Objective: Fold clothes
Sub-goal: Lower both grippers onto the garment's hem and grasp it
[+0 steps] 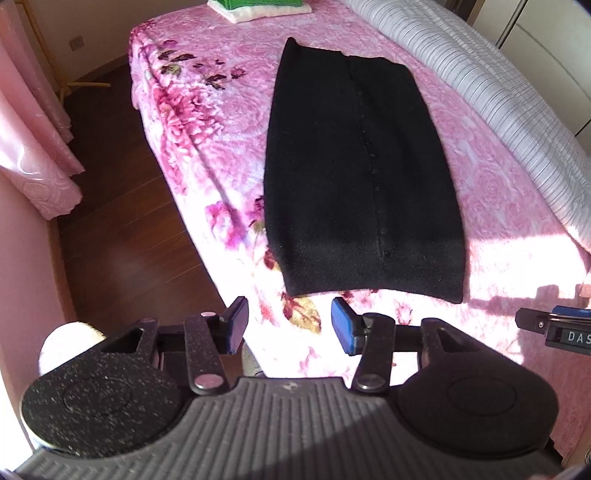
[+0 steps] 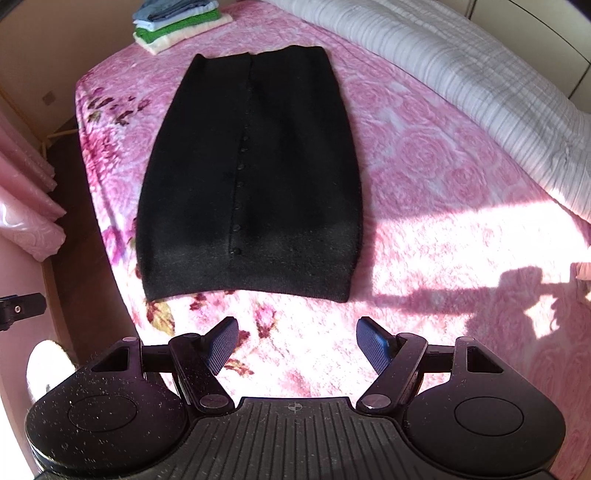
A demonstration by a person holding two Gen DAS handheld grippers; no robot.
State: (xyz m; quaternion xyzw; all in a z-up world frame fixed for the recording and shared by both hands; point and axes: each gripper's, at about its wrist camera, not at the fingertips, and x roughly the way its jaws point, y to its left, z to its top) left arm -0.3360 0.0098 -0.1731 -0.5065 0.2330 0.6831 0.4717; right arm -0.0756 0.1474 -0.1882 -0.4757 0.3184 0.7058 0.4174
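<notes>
Right now both tools hang just short of the black cardigan's near hem, holding nothing. The left gripper (image 1: 290,325) has its blue-padded fingers spread wide over the flowered blanket, and the right gripper (image 2: 297,341) is spread the same way, its shadow falling on the sunlit patch to the cardigan's right.

Beyond them, the black knit cardigan (image 2: 251,184) lies flat on the pink floral blanket (image 2: 424,155), drawn into a long narrow panel with its button placket running down the middle from far end to near hem. No sleeves stick out at either side, so they seem to be tucked under or folded behind, though the dark knit hides any layering. Its edges look straight and smooth.

Past the cardigan's far end, at the bed's corner, sits a small stack of folded clothes (image 2: 177,22) in blue, green and cream. To the cardigan's right a rolled striped quilt (image 2: 461,74) runs along the bed.

As a judgement, the lengthwise narrowing of this garment appears done, while the crosswise fold that would bring it down to the size of the stacked pieces is not there; it remains full length. With both grippers poised at the hem, lifting that end toward the collar looks the likely remaining work, then joining the stack.
</notes>
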